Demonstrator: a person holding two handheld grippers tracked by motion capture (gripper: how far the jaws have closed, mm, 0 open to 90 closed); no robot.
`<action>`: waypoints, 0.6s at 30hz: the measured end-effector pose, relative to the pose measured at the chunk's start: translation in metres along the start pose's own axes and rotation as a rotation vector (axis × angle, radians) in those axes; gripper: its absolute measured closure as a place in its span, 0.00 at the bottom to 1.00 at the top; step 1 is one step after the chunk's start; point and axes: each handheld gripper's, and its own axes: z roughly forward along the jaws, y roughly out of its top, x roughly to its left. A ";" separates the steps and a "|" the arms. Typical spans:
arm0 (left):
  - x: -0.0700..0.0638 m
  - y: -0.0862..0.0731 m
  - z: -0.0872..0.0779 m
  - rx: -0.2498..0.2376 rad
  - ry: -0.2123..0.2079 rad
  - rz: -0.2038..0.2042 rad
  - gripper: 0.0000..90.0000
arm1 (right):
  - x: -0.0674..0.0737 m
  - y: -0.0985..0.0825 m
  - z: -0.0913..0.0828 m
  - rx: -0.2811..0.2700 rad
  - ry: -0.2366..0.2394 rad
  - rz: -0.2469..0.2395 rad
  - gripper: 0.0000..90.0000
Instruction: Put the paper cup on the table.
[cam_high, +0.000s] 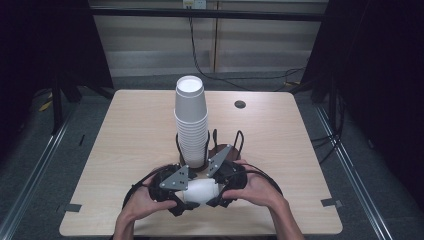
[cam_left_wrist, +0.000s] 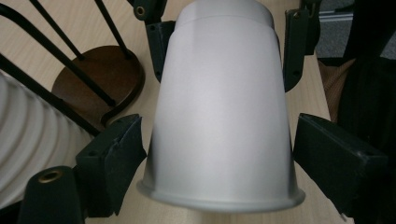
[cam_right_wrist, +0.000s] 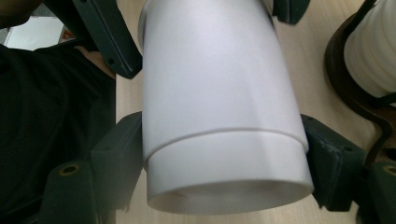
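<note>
Tool jaws are closed from both sides on a pair of nested white paper cups, held lying on its side just above the near edge of the bench. In the left gripper view, the outer cup is clamped near its rolled rim by the left tool, its two black pads pressed against the cup's opposite sides. In the right gripper view, the inner cup is seen projecting base-first from the outer one, and its exposed band is gripped between the pads of the right tool. No earlier picture being given, only the grip itself is reported.

The two tools are pointed toward each other, nearly level, with their grey three-cornered plates tilted upward. The left hand and the right hand are wrapped around the tool bodies from the outside, and both forearms are brought in from the bottom of the high view, angled inward so that the hands sit close together at the bench's middle.

Just beyond the held cups, a tall stack of white cups stands upside down inside a black wire holder on a dark round wooden base. Farther back on the right, a small round grommet is set in the benchtop.
</note>
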 end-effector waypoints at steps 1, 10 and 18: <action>0.000 0.000 -0.001 -0.007 0.002 -0.004 0.18 | 0.000 0.000 -0.001 0.001 -0.002 0.006 0.26; 0.003 -0.007 -0.013 -0.098 0.072 -0.067 0.18 | -0.003 -0.007 -0.009 -0.049 -0.038 0.029 0.25; 0.006 -0.016 -0.022 -0.151 0.105 -0.108 0.18 | -0.005 -0.018 -0.016 -0.079 -0.058 0.069 0.25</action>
